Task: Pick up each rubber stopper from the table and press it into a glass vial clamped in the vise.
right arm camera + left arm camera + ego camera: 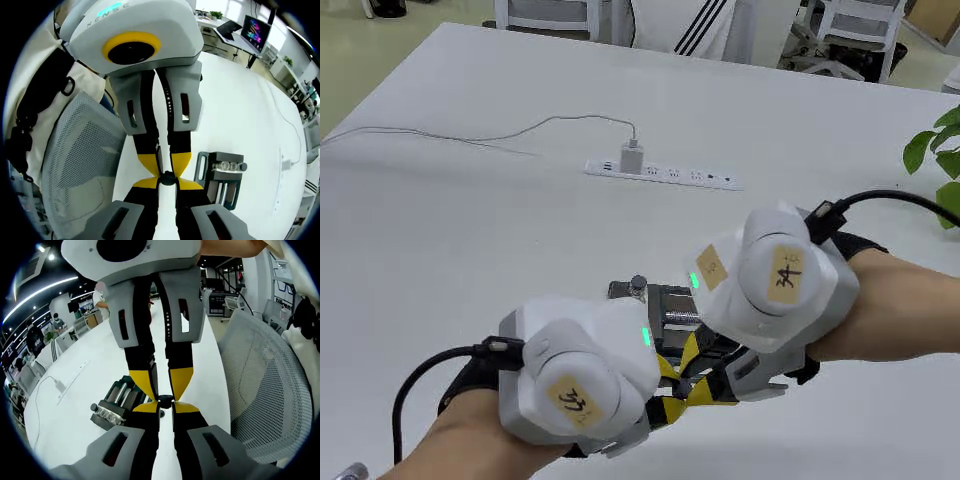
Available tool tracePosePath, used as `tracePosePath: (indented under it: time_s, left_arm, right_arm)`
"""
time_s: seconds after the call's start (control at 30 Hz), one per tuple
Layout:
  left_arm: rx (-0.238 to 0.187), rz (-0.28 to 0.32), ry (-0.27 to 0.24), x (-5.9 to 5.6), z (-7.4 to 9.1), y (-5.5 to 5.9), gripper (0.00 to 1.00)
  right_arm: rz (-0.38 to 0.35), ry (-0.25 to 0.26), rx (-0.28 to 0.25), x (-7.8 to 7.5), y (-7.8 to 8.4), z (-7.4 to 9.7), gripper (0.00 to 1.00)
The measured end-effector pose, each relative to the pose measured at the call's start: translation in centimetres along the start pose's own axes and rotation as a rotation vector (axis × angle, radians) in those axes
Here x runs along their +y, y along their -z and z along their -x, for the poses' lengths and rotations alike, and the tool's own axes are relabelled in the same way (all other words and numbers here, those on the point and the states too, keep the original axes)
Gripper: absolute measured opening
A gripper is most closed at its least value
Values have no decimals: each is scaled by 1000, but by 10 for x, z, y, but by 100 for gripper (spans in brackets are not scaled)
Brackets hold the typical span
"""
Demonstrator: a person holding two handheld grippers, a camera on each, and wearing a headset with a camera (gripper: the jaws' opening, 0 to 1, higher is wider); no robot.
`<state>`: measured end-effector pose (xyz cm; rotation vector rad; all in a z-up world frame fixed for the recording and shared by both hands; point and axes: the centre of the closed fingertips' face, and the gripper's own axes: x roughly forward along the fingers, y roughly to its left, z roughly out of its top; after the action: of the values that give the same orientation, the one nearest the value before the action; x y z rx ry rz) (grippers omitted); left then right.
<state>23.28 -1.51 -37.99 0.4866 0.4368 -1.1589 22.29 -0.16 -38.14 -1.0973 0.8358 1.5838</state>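
Two hand-held grippers meet tip to tip, low over a white tabletop (470,230). The left gripper (166,410) reaches in from the person's left and the right gripper (166,184) from the right. A small dark rubber stopper (165,400) sits exactly where their yellow tips come together. Both pairs of jaws are drawn nearly closed, each pinching the stopper from an opposite side.

Just beyond the grippers, on the tabletop, stands a small dark metal vise (665,303). A glass vial (638,286) with a dark top stands upright at its far left end — the right gripper view shows a short row of clear vials along that end of the vise.

Farther back lies a white power strip (665,172) with a charger plugged in and a thin cable trailing left. A grey mesh chair (260,390) stands beside the tabletop.
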Motion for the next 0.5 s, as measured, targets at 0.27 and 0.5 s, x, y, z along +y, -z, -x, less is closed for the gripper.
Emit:
tracePosePath:
  time_s: [0.27,0.5]
  left_arm:
    - [1,10,4,0,-1,0,6]
    - [-6,19,4,-2,0,1,5]
  right_arm:
    - [1,0,6,1,-1,1,7]
    - [-12,-8,-10,2,-2,0,7]
